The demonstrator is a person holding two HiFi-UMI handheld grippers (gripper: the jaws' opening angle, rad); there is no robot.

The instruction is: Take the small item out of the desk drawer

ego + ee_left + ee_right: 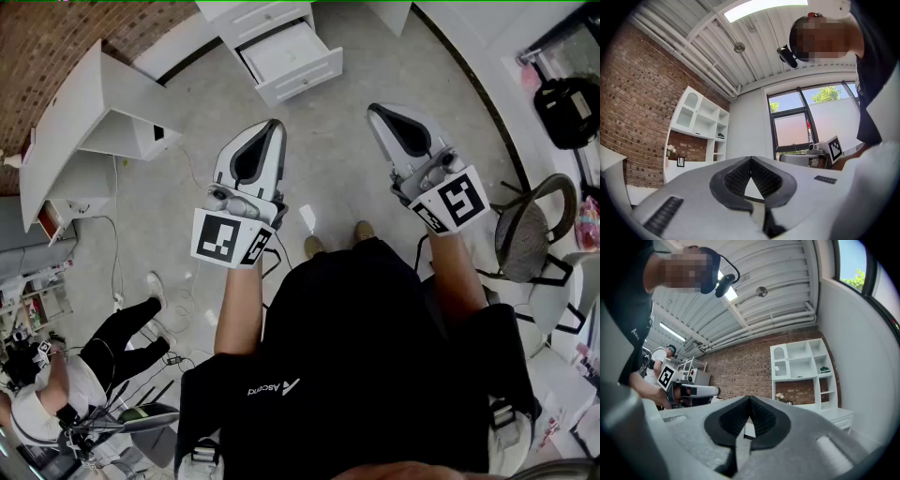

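Only the head view shows the open white wooden desk drawer (302, 77). It is pulled out of a white drawer unit at the far side of the grey concrete floor (347, 178), well apart from both grippers. Its inside looks pale and bare, and I cannot tell if a small item lies in it.

In the same view the white left gripper (274, 124) and the white right gripper (374, 109) are held side by side above the floor, both pointing toward the drawer.

The two gripper views do not show the drawer. They look up at a red brick wall (637, 93) and a tall white shelf unit (804, 364), and the left gripper view also shows a dark-framed window (797, 122). These views show the jaws well: on each gripper the black ribbed pads meet at the tips, fully closed, with nothing held between them.
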